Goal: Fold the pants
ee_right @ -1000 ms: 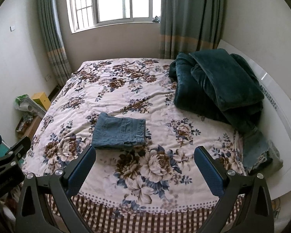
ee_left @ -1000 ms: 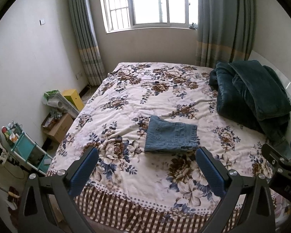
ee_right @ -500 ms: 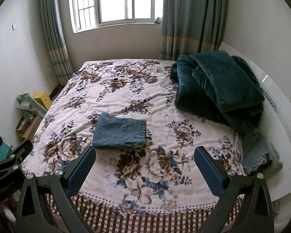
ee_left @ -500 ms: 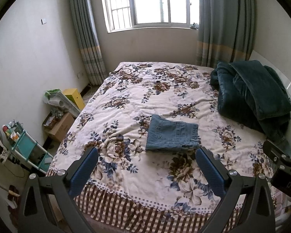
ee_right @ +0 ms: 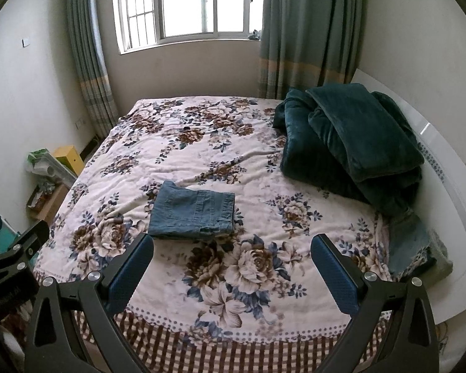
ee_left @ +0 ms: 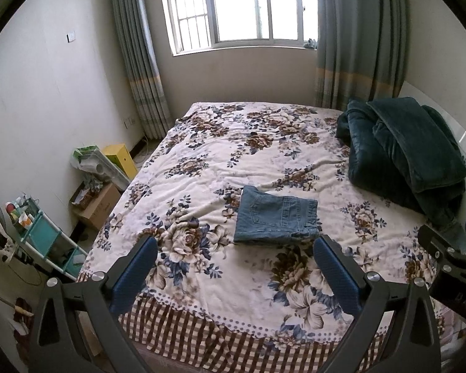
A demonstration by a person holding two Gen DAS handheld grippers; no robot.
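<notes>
Blue denim pants [ee_left: 275, 217] lie folded into a compact rectangle on the floral bedspread [ee_left: 233, 161], toward the near side of the bed. They also show in the right wrist view [ee_right: 192, 214]. My left gripper [ee_left: 234, 247] is open and empty, held back above the bed's near edge, short of the pants. My right gripper [ee_right: 231, 245] is open and empty, also back from the bed, with the pants ahead and to its left. Each gripper shows at the edge of the other's view.
A dark green blanket [ee_left: 400, 152] is piled at the bed's right side by a white headboard [ee_right: 444, 192]. Another folded denim piece [ee_right: 410, 245] lies near it. Boxes [ee_left: 96, 202] and a teal rack [ee_left: 43, 242] stand on the floor left of the bed.
Both views have shifted slightly; the bed and pants sit a little lower in frame, as both grippers tilt or drift a bit. The pants have not moved and the jaws stay open.
</notes>
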